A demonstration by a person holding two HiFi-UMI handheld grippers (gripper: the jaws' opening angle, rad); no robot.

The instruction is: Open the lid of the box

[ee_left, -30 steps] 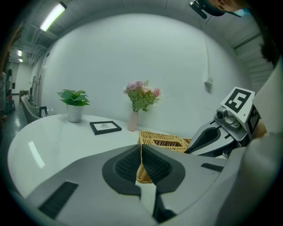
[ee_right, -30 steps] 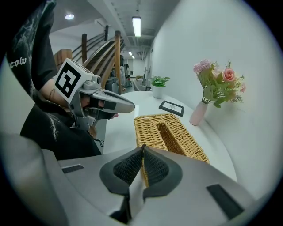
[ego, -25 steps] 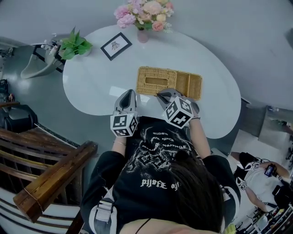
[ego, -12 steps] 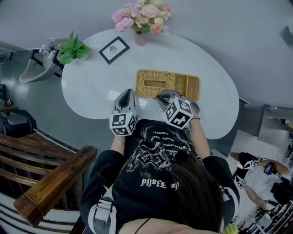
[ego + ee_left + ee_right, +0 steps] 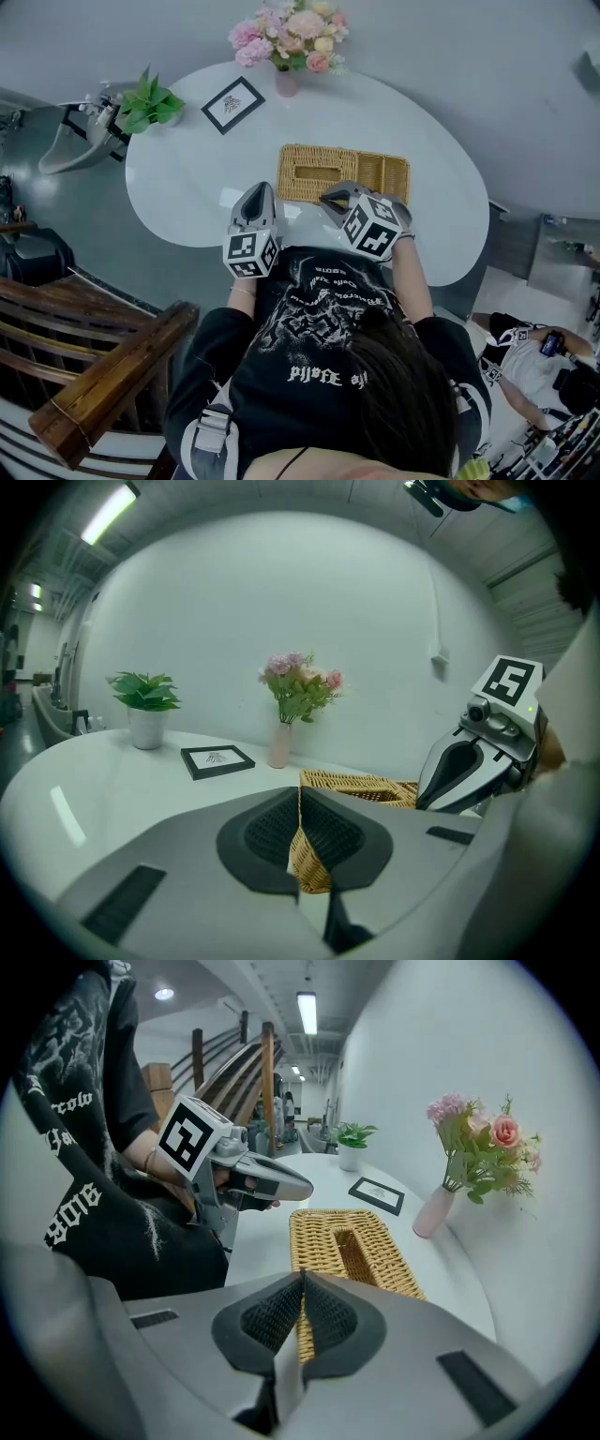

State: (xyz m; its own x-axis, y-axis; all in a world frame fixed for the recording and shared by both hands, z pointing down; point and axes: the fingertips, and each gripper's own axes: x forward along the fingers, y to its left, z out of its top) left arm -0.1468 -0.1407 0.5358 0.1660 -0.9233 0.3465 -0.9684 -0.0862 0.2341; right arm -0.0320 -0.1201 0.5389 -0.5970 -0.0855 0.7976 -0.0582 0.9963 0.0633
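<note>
left gripper (image 5: 260, 188) and right gripper (image 5: 327, 197), jaws together, by the wicker box (image 5: 317, 171); vase (image 5: 287, 82), framed picture (image 5: 232, 105), plant (image 5: 150, 100) beyond.

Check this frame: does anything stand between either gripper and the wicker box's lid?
Nothing visible does. The left gripper and right gripper, both shut and empty, are close to the near edge of the wicker box, with its lid unobstructed. The vase, frame and plant stand beyond it.
</note>
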